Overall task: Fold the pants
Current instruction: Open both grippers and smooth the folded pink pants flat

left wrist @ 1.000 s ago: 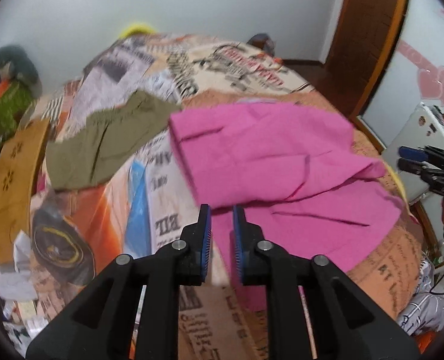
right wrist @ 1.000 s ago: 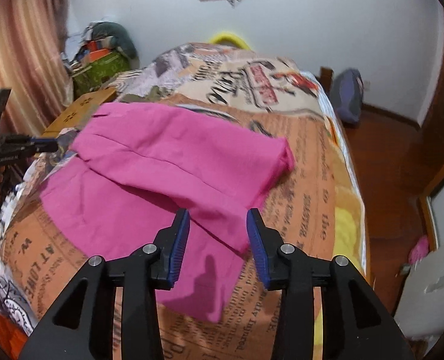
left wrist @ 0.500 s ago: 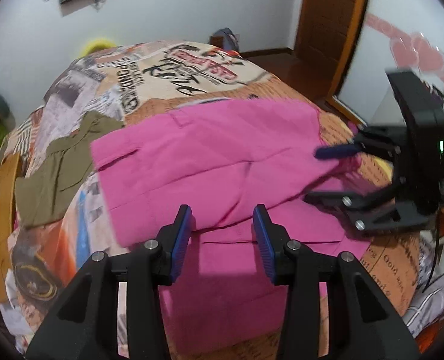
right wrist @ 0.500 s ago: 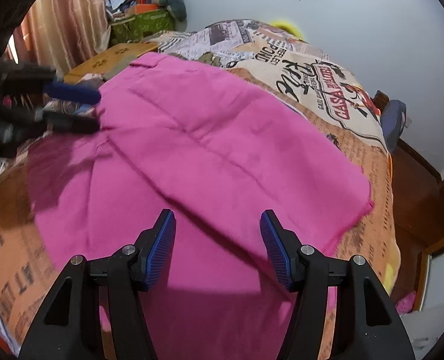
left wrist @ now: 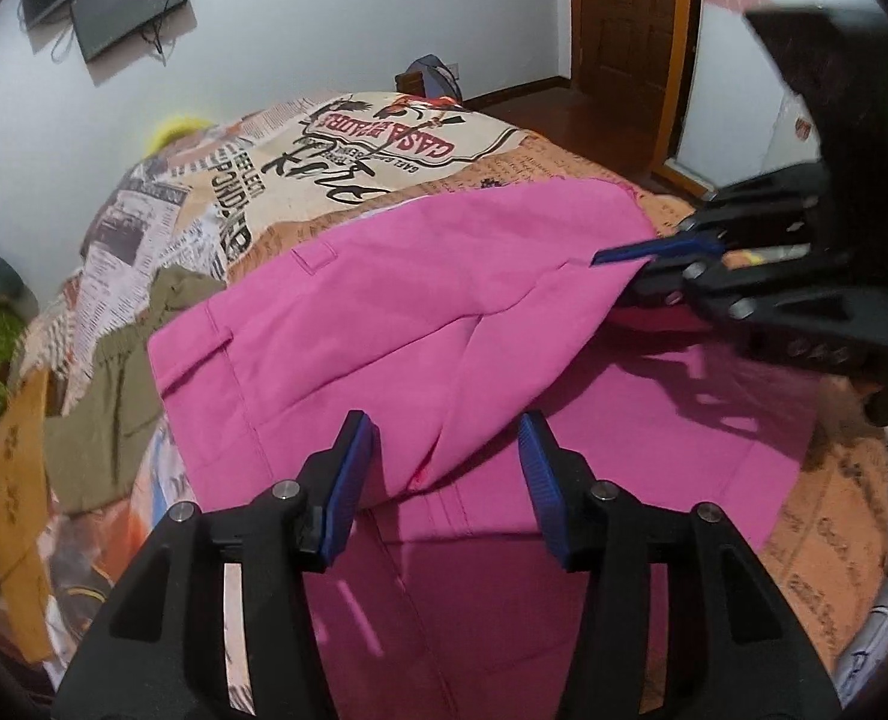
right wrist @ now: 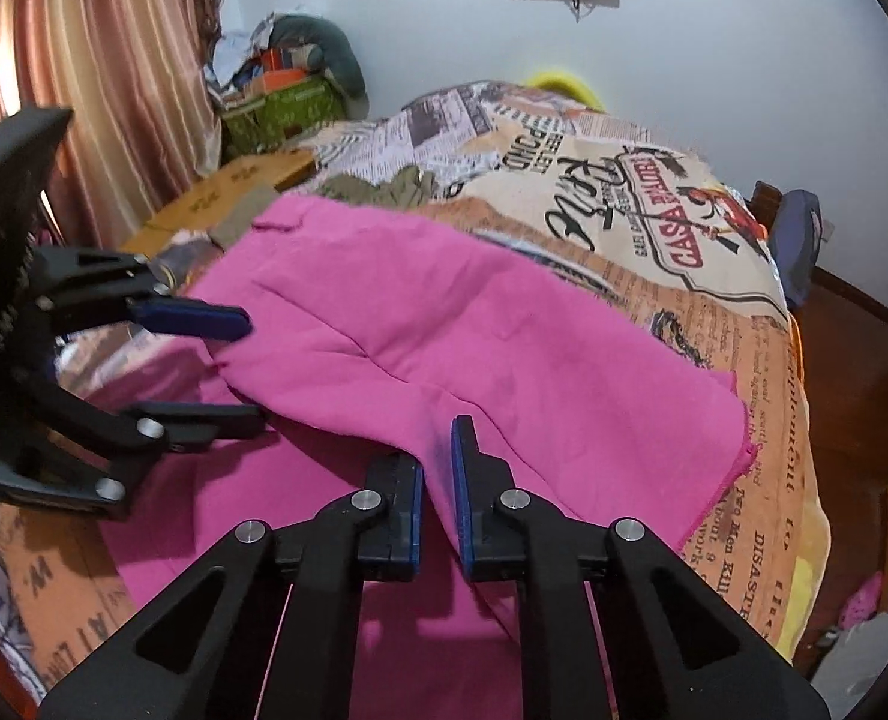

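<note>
Bedspread [left wrist: 420,138] bears pink pants [left wrist: 384,300] (half-folded).

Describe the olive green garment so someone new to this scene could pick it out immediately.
Start at the bed with the newspaper-print cover. The pink pants fill its middle; the olive green garment lies crumpled beside their waistband end, toward the cardboard box. It is the only drab, unfolded cloth there.

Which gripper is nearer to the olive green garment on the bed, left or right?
Left. The left gripper is at the pink pants' side next to the olive green garment. The right gripper grips the pants at their opposite side.
</note>
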The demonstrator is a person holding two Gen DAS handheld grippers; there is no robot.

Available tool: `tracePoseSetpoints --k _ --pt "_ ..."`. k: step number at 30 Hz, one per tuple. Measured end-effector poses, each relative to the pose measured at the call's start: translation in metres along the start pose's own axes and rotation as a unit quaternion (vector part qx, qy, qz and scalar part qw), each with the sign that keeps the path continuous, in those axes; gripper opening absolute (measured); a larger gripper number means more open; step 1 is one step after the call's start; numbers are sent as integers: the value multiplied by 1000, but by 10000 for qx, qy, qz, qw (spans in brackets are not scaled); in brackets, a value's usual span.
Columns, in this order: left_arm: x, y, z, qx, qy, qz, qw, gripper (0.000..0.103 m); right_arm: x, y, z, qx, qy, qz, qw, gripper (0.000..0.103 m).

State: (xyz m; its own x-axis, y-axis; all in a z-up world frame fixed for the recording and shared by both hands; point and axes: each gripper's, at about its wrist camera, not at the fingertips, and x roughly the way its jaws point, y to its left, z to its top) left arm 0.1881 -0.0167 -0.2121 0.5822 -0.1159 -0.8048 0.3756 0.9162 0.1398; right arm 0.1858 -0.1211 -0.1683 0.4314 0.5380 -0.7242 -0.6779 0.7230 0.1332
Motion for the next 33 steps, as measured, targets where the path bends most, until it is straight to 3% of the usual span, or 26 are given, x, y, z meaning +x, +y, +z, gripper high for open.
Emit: tracePoseSetpoints --k 1,3,4,5,8,19,33 --pt "3 -1 1 60 32 118 9999 50 -1 0 1 8 -21 7 10000 7" --pt "7 -1 2 141 79 384 9991 39 -4 0 1 20 -40 11 10000 7" --pt "8 0 2 146 78 442 9989 27 -5 -1 1 25 -44 14 10000 7" --pt "7 2 2 106 70 453 9989 19 -7 -1 0 34 -46 22 10000 7" --pt "-4 6 1 -16 -49 326 9995 11 -13 1 -2 41 -80 48 9999 7" --pt "-48 -15 -16 83 -269 143 9995 11 -45 14 -19 113 -110 158 9998 7" --pt "-52 -43 -44 109 -30 -11 9999 11 -52 26 -58 289 283 207 9990 7"
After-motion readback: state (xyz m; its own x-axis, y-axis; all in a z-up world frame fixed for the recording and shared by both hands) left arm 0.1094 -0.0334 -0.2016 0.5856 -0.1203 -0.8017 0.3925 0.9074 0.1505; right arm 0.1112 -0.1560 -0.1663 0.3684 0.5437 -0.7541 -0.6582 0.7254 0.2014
